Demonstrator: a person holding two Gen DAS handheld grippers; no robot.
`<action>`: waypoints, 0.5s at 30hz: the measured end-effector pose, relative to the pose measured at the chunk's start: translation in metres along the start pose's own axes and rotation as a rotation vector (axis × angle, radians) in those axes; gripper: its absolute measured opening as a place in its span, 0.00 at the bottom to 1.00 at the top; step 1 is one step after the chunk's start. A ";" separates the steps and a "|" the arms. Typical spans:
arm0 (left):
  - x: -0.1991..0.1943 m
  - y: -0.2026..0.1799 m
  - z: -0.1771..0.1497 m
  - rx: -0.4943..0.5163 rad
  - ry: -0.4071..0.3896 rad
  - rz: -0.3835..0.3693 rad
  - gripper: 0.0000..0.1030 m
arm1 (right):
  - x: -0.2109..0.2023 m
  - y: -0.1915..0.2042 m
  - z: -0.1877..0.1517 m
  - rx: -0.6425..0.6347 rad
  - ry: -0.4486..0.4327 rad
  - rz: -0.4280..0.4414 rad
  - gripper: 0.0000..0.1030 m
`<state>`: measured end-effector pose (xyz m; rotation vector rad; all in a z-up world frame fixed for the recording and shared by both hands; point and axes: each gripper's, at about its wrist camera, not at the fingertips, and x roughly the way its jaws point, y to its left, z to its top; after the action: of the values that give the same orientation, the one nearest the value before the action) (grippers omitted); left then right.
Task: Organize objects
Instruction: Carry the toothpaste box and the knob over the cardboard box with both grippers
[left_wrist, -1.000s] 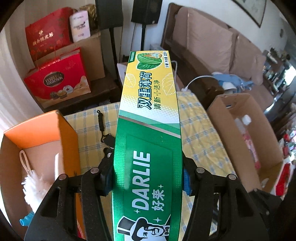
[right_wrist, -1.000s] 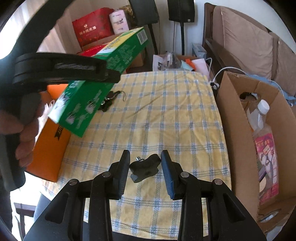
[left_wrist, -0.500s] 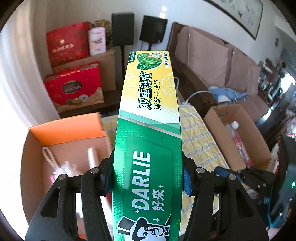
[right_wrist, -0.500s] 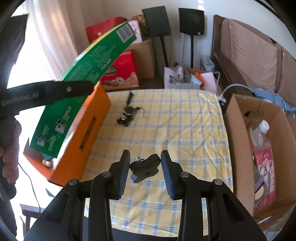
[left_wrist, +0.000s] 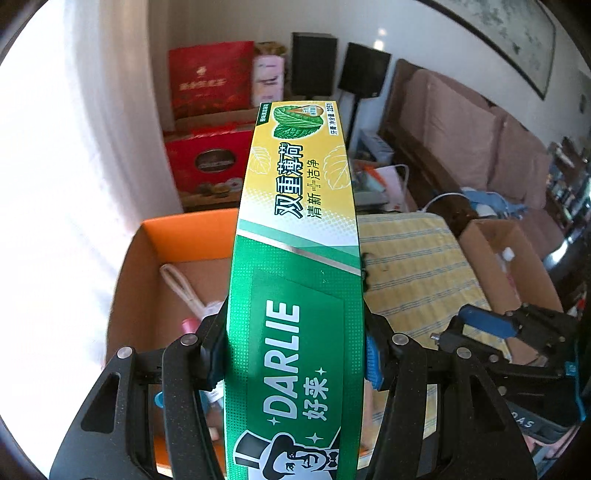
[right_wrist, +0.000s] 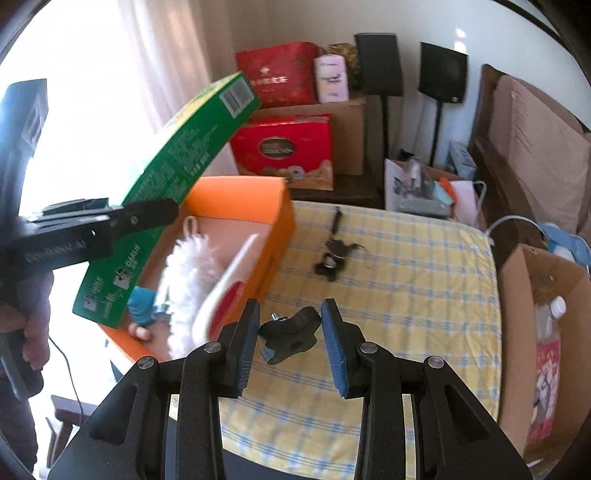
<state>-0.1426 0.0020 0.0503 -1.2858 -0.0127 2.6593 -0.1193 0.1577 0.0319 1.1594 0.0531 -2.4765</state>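
Left claw (left_wrist: 295, 354) clamped on the toothpaste box (left_wrist: 295, 295), pads pressed to both long sides, box sticking out forward and tilted up over the orange bin (left_wrist: 184, 229). Looks like the carry-to-bin step, with the drop itself not done yet. Already a white duster (right_wrist: 192, 280) and a few bits lying in that bin. Next up, probably: tip the far end down into the open part of the bin, lower, then let go without snagging the duster. Right claw (right_wrist: 290, 339) parked above the checked table (right_wrist: 406, 295), pinching a small black knob (right_wrist: 291, 332), though hard to say if the pads really bite it or just flank it. Keys (right_wrist: 332, 254) left on the table, likely a later pick.
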 end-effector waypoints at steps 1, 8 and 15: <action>0.000 0.005 -0.002 -0.007 0.003 0.006 0.52 | 0.002 0.004 0.002 -0.006 0.000 0.006 0.33; 0.004 0.047 -0.018 -0.066 0.024 0.047 0.52 | 0.016 0.037 0.011 -0.052 0.013 0.062 0.33; 0.019 0.085 -0.036 -0.112 0.059 0.104 0.52 | 0.043 0.071 0.008 -0.094 0.058 0.118 0.33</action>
<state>-0.1405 -0.0810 0.0057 -1.4365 -0.0906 2.7414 -0.1229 0.0762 0.0149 1.1605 0.1127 -2.3125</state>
